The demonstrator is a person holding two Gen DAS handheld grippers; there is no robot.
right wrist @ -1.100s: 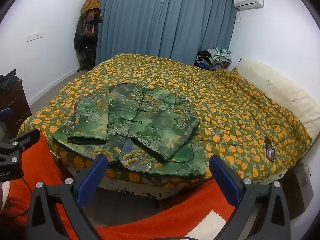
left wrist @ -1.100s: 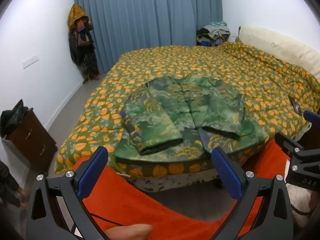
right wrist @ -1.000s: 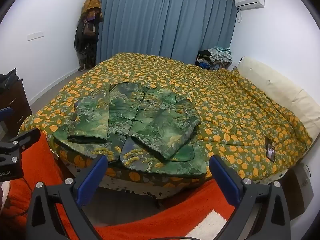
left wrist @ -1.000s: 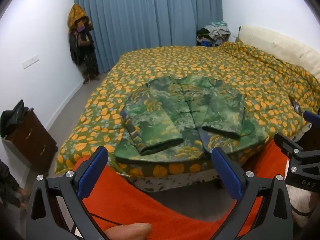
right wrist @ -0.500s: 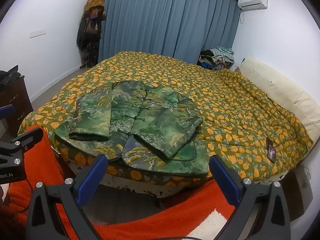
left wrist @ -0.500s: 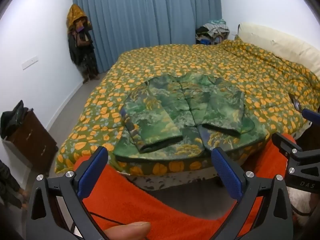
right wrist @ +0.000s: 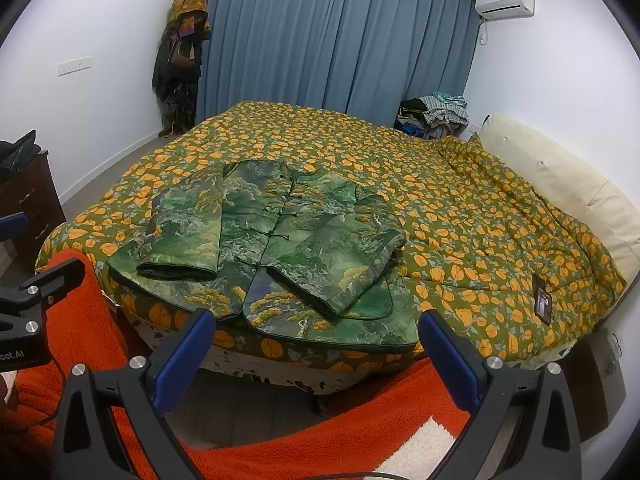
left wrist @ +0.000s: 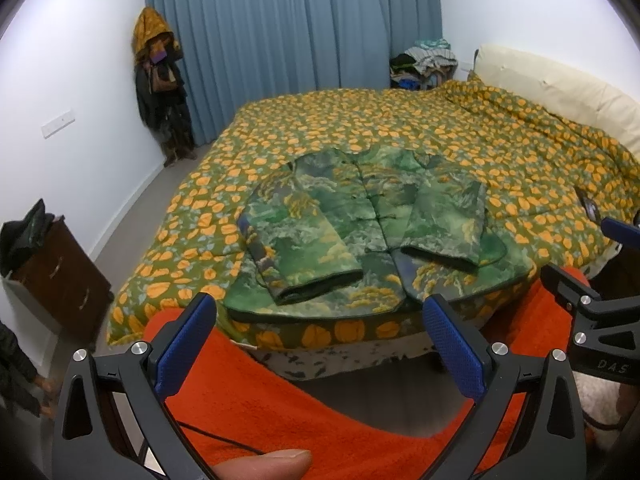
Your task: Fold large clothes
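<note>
- Your left gripper is spread wide and holds nothing; it hangs short of the bed's near edge.
- Your right gripper is likewise spread and empty, also short of that edge.
- The jacket lies flat on the quilt at the near edge, front up, both sleeves folded in over the body.
- A phone lies on the quilt, well right of the jacket.
- No container shows; clothes are piled beyond the bed's far corner.

my left wrist view: off bed's foot corner, facing headward | my right wrist view: just beside, same heading | shared: jacket, curtain
</note>
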